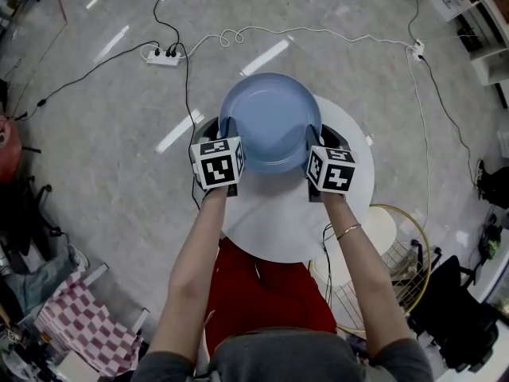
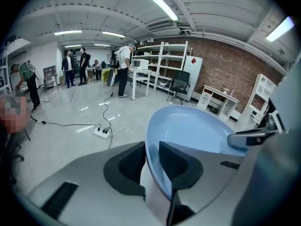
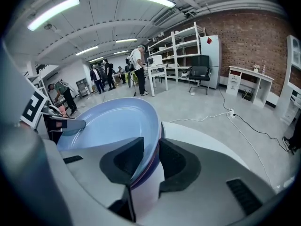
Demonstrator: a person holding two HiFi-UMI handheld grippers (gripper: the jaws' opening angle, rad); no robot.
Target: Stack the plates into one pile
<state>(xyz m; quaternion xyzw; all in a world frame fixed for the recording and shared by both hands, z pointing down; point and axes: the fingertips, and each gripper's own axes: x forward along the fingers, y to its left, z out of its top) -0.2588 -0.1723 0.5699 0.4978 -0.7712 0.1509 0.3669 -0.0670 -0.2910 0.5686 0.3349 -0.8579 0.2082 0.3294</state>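
Note:
A light blue plate point(image 1: 270, 122) hangs over the far edge of a round white table point(image 1: 286, 221), held from both sides. My left gripper point(image 1: 226, 128) clamps its left rim, with the rim running between the dark pads point(image 2: 136, 161) of that gripper point(image 2: 151, 161). The blue plate point(image 2: 188, 131) fills the middle of that view. My right gripper point(image 1: 314, 136) clamps the opposite rim. In the right gripper view the plate point(image 3: 108, 124) shows pink and purple rims point(image 3: 146, 171) layered under the blue one, all between the jaws of the right gripper point(image 3: 149, 159).
A power strip point(image 1: 163, 56) and cables lie on the grey floor beyond the table. A wire basket point(image 1: 398, 253) and an office chair point(image 1: 453, 309) stand at the right, a checked cloth point(image 1: 79, 325) at the lower left. People point(image 2: 75, 67) and shelves point(image 2: 160, 65) are far off.

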